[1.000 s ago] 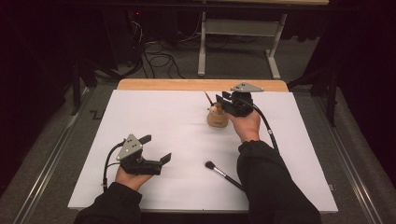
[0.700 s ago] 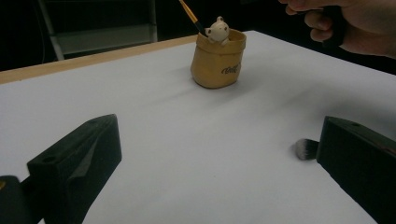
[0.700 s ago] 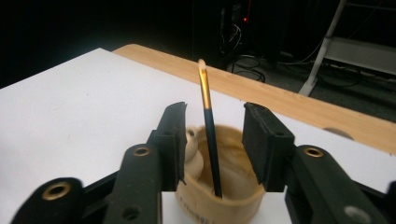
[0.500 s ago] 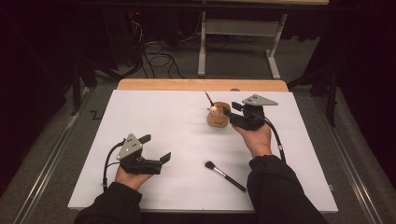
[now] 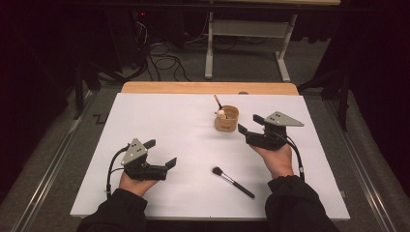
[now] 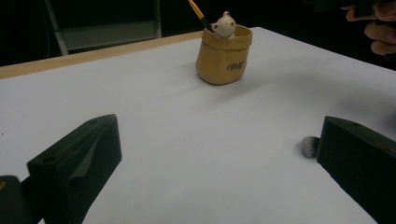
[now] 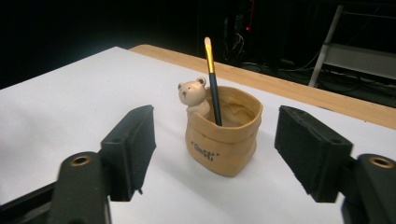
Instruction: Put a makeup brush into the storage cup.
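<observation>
Near the far edge of the tabletop (image 5: 159, 116), right of middle: tan pot (image 5: 226, 119) with a small bear on its rim and one brush handle (image 7: 212, 84) standing inside. Just beside it, right gripper (image 5: 245, 130), jaws apart, holding nothing. Toward the near edge: makeup brush (image 5: 232, 181) lying flat. Near the left corner: left gripper (image 5: 160, 153), jaws apart, empty.

Bare white table (image 5: 159, 125) between grippers; only holder (image 5: 226, 119) and loose brush (image 5: 233, 182) obstructing.
</observation>
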### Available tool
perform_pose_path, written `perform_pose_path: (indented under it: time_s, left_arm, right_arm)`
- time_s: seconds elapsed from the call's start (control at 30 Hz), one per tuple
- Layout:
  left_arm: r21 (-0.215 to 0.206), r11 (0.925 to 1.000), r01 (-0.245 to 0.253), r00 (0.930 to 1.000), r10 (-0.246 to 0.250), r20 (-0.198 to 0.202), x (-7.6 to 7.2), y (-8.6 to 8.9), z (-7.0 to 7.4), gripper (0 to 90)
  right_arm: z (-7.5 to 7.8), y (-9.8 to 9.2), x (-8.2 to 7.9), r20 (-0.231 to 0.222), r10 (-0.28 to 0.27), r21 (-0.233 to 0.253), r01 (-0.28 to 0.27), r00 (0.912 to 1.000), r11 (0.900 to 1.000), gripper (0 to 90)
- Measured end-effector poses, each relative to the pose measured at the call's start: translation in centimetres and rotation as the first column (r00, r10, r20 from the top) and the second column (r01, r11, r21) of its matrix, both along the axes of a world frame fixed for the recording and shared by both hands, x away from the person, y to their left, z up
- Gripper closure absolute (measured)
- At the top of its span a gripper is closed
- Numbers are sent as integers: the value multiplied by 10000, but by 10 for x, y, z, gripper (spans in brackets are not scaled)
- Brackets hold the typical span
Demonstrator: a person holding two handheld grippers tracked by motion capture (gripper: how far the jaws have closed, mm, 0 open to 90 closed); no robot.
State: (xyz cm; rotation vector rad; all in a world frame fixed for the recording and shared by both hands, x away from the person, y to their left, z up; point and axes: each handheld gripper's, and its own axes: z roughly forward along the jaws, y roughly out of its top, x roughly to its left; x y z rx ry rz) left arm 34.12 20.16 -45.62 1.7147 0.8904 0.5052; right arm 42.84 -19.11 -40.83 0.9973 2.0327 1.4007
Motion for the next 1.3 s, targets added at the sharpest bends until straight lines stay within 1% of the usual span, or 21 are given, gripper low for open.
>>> perform_pose_path:
  time_s: [0.03,0.13,0.17,0.2,0.23,0.27,0.37,0.4,0.47,0.6,0.67,0.83,0.93,0.97,1.0,1.07,1.13,1.3]
  left_arm:
    - [-20,10000,-20,10000,20,-10,0,0,0,6]
    - [-3,10000,-22,10000,22,-27,0,0,-1,6]
    - [28,10000,-10,10000,10,-37,0,0,-1,6]
    - [43,10000,-4,10000,4,-43,0,0,-1,7]
    - [40,10000,2,10000,-2,-55,0,0,-1,7]
    - [39,10000,2,10000,-2,-62,0,-1,-1,7]
    - [49,10000,-1,10000,2,-78,0,-1,-2,6]
    - [50,10000,-3,10000,3,-86,0,-1,-2,7]
    - [53,10000,-9,9999,9,-102,1,-1,-2,6]
    - [43,10000,-11,9999,12,-123,0,-2,-3,6]
    - [54,10000,-7,9999,8,-127,1,-2,-3,7]
    - [62,10000,-6,9999,7,-157,1,-2,-4,7]
    - [30,10000,-26,9999,26,-169,1,-2,-5,7]
    - [21,10000,-27,9998,28,-174,1,-2,-5,6]
    - [10,10000,-29,9998,29,-173,1,-2,-5,6]
    - [-26,10000,-28,9999,27,-165,0,-2,-5,7]
    - [-135,9999,0,9998,-3,-204,-1,-2,-5,7]
    - [-127,9999,35,9996,-39,-264,-1,-3,-7,7]
  right_arm:
    - [0,-1,-2,-34,14,-15,-15,10000,10000,262]
    - [-1,-5,-10,108,41,7,-41,9999,10000,220]
    - [-1,-5,-10,108,41,7,-41,9999,10000,220]
    - [-2,-7,-14,115,37,0,-37,9999,10000,177]
    - [-2,-7,-14,115,37,0,-37,9999,10000,177]
    - [-4,-10,-18,36,33,-35,-33,10000,10000,152]
    - [-5,-13,-23,71,56,-51,-55,10000,10000,134]
    - [-6,-16,-27,137,68,-61,-67,9999,10000,105]
    - [-7,-20,-31,128,67,-70,-66,9999,10000,69]
    - [-9,-25,-37,145,49,15,-49,9999,10000,37]
    - [-12,-29,-42,146,39,48,-40,9999,10000,11]
    - [-16,-34,-50,276,33,36,-34,9996,10000,6]
    - [-17,-39,-60,418,22,122,-27,9991,9999,6]
    - [-18,-41,-63,527,-43,144,36,9986,9999,6]
    - [-18,-41,-63,527,-43,144,36,9986,9999,6]
    - [-22,-48,-73,675,-270,284,251,9974,9993,6]
    - [-24,-51,-75,623,-336,319,317,9975,9990,5]
    - [-25,-52,-71,641,-425,308,406,9970,9987,6]
